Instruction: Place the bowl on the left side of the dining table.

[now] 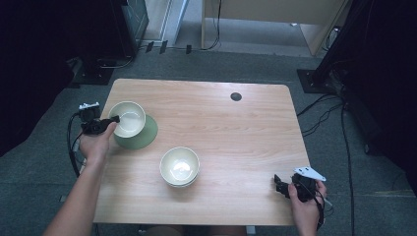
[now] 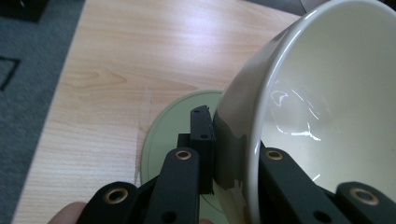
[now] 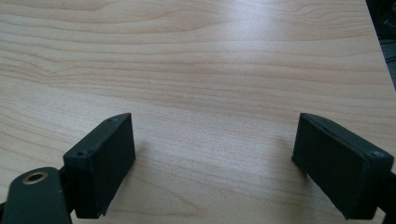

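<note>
Black jaws of the left gripper [image 2: 233, 154] pinch the cream bowl's [image 2: 322, 107] rim, tilting it above the green plate [image 2: 175, 126], probably to lift it; the right gripper [image 3: 215, 163] idles agape.

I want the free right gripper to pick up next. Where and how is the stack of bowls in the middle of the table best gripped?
Grip the top bowl of the stack by its thin rim, one jaw inside and one outside, as the left gripper holds the other bowl. Probably come from the stack's right side, nearest the open right gripper; the round, upright body looks too wide to span.
</note>
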A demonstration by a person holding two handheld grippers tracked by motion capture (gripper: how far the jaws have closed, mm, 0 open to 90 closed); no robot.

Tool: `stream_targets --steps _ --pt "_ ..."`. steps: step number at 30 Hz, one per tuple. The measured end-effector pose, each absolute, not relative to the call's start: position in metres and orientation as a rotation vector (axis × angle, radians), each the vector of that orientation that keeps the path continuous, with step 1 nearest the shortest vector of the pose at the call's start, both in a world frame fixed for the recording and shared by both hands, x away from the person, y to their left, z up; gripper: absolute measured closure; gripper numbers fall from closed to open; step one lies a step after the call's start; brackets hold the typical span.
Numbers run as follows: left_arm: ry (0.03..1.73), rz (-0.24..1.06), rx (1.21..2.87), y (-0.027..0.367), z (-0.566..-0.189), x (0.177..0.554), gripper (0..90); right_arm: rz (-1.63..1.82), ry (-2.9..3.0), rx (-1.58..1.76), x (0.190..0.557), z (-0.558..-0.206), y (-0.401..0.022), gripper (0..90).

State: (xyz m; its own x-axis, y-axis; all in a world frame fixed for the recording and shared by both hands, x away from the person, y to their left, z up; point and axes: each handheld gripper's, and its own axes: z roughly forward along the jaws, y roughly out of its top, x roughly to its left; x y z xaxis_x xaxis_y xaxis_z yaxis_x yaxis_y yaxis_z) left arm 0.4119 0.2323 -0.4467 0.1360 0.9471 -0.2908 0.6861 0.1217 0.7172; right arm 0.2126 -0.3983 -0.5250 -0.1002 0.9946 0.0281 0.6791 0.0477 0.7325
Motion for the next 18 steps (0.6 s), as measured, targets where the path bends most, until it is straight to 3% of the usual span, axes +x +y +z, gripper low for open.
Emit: stream_targets --steps 4,18 --pt "1.699 0.290 1.608 0.238 -0.457 0.426 83.6 0.827 1.832 1.679 0.213 -0.525 -0.398 12.4" --pt "1.773 0.225 1.674 0.237 -0.467 0.441 83.5 0.826 1.832 1.680 0.213 -0.525 -0.398 12.2"
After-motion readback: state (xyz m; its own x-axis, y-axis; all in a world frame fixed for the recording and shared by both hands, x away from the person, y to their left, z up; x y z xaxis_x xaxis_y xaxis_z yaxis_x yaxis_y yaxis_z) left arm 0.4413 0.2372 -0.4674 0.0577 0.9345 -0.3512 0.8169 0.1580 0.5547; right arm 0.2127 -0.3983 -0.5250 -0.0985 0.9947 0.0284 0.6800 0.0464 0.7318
